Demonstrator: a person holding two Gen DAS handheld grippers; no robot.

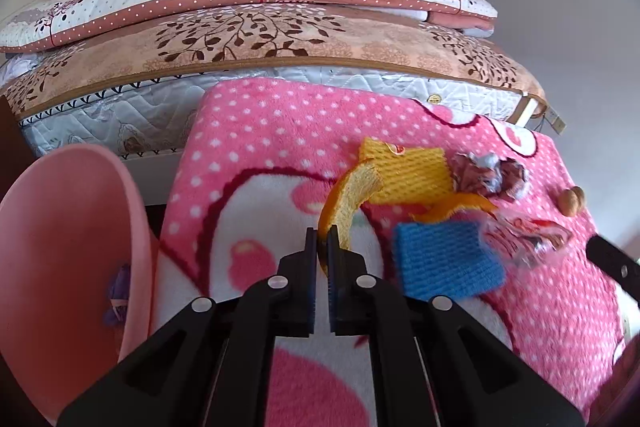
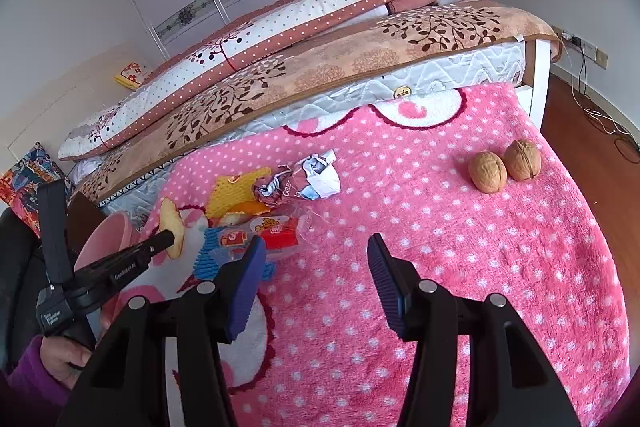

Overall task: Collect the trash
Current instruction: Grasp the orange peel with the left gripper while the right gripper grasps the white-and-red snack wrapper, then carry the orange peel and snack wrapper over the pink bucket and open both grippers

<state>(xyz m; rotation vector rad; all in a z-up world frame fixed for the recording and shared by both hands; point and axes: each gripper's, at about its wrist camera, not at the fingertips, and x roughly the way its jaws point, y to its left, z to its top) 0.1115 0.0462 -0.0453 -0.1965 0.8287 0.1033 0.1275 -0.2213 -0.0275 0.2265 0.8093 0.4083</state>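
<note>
My left gripper [image 1: 322, 241] is shut on a curved piece of orange peel [image 1: 348, 203], raised just off the pink dotted blanket [image 1: 280, 131]. From the right wrist the same peel [image 2: 173, 225] sits at the left gripper's tip [image 2: 170, 237]. Beside it lie a yellow foam net [image 1: 412, 175], a blue foam net [image 1: 444, 261], a crumpled wrapper [image 1: 490, 173] and a clear snack packet [image 1: 524, 239]. My right gripper [image 2: 316, 259] hovers open over bare blanket, nothing between its fingers. A pink bin [image 1: 68, 247] stands to the left.
Two walnuts [image 2: 487, 171] [image 2: 522, 159] rest on the blanket at the far right. A bed with a quilted mattress [image 1: 120, 107] and folded bedding runs behind. A hand in a purple sleeve [image 2: 60, 355] holds the left gripper. Wooden floor [image 2: 580, 131] lies to the right.
</note>
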